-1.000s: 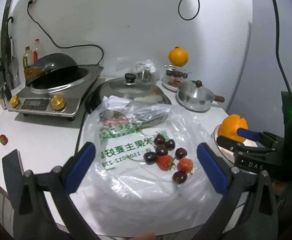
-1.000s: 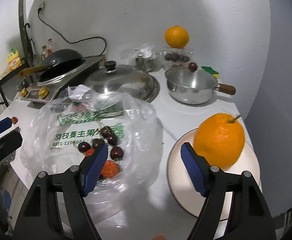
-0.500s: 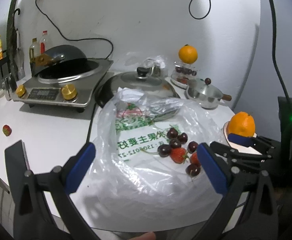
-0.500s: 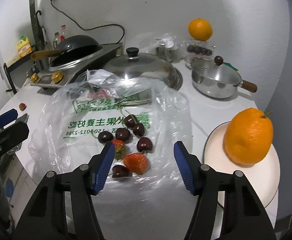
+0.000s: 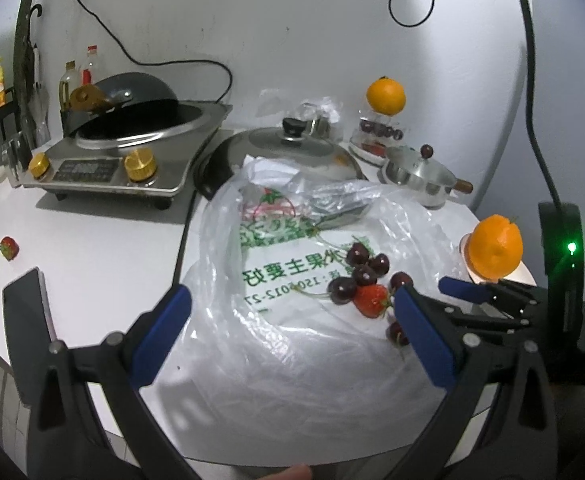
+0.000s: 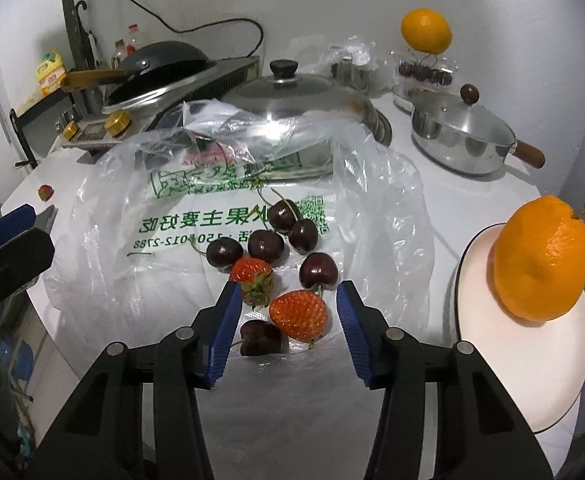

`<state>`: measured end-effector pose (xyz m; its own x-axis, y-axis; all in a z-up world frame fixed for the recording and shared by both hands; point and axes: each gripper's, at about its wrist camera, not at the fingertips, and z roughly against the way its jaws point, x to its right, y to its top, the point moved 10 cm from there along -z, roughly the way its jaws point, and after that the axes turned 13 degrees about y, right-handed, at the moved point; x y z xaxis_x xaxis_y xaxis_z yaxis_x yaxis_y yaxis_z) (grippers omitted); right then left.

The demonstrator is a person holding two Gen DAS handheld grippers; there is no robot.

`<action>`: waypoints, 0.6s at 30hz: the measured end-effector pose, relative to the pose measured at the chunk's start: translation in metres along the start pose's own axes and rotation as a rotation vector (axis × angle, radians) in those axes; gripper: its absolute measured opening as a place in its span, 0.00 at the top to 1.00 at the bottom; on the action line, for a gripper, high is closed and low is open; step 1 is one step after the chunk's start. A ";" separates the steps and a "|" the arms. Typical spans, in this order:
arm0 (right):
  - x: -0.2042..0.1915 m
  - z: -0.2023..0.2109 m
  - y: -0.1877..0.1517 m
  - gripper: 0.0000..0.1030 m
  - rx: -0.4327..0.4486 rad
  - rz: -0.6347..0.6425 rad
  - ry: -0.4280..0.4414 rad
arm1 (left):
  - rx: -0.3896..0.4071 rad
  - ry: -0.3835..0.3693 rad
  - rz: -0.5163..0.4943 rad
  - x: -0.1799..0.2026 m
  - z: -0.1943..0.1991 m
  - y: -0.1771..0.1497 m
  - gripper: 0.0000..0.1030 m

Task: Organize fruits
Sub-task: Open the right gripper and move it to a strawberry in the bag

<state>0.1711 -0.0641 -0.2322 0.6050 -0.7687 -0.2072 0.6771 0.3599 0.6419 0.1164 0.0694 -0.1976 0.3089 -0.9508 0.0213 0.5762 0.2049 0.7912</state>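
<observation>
A clear plastic bag (image 6: 164,216) with green print lies flat on the white counter with several dark cherries (image 6: 266,245) and two strawberries on it. My right gripper (image 6: 287,300) hangs low over the nearer strawberry (image 6: 298,315). Its jaws are closing, and the blue pads (image 6: 226,320) stand either side of the berry without touching it. My left gripper (image 5: 292,332) is open wide over the bag's near left part, with only plastic under it. A large orange (image 6: 540,256) sits on a white plate (image 6: 532,380) to the right. In the left wrist view the right gripper (image 5: 488,300) is beside the fruit.
A lone strawberry (image 5: 9,248) lies far left on the counter. Behind the bag are a lidded pan (image 6: 292,96), a stove with a black wok (image 5: 132,128), a small steel pot (image 6: 464,132) and a second orange (image 6: 426,31) on a clear box. The counter's front edge is close below.
My right gripper has swung left from the plate side and come down over the fruit, its jaws narrowing around the near strawberry. The left gripper sank slightly toward the bag and stayed open.
</observation>
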 end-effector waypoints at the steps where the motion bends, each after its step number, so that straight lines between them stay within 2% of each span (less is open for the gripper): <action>1: 0.001 -0.002 -0.001 0.49 -0.005 -0.003 0.002 | -0.002 0.001 -0.001 0.000 -0.001 0.000 0.01; 13: 0.008 -0.017 -0.008 0.50 -0.033 -0.040 0.014 | -0.020 0.011 -0.014 0.002 -0.011 -0.003 0.01; 18: 0.014 -0.020 -0.011 0.55 -0.038 -0.079 0.035 | -0.022 0.012 -0.020 0.003 -0.011 -0.002 0.01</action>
<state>0.1805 -0.0681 -0.2566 0.5625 -0.7771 -0.2824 0.7387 0.3189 0.5939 0.1247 0.0684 -0.2062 0.3063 -0.9519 -0.0020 0.5988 0.1910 0.7778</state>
